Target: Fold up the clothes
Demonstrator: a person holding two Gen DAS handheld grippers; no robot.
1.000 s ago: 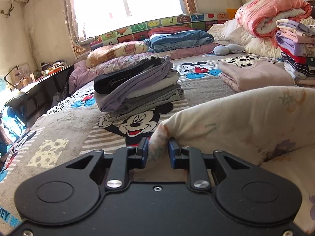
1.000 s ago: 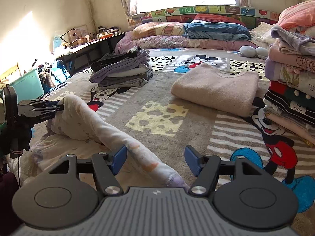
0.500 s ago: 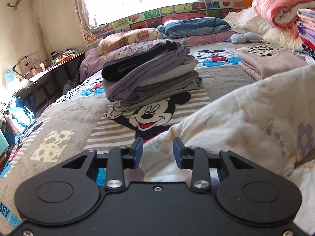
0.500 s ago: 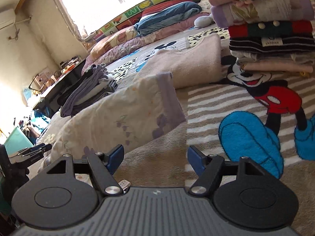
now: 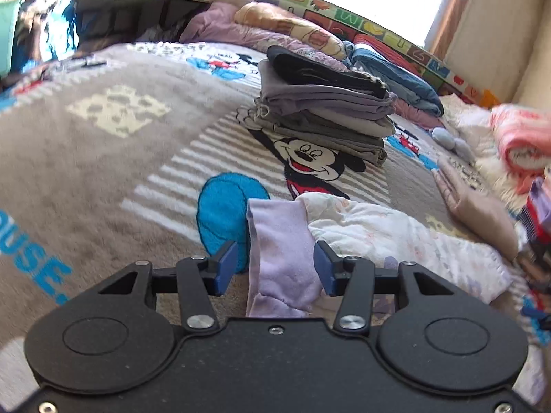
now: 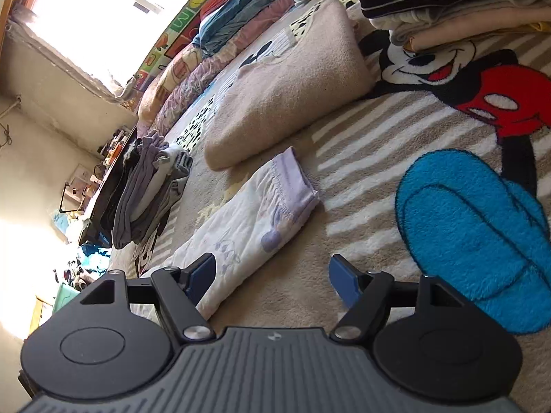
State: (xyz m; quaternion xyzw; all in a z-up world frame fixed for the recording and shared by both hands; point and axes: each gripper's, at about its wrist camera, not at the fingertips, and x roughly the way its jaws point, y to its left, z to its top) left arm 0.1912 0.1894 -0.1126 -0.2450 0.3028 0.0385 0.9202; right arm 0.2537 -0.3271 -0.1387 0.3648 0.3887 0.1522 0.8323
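Both grippers have released: the left fingers, pinched on cloth a second ago, now stand apart.

I read the left gripper (image 5: 273, 266) with fingers spread and the lilac cuff of the floral garment (image 5: 378, 234) lying loose between them, unclamped. My right gripper (image 6: 272, 280) also has its fingers apart; the garment's edge lies against its left finger, with bare blanket (image 6: 344, 227) between the tips. I judge the garment was laid flat so that a fold can hold. Its long axis runs ahead-left from the right fingers, its lilac hem far ahead.
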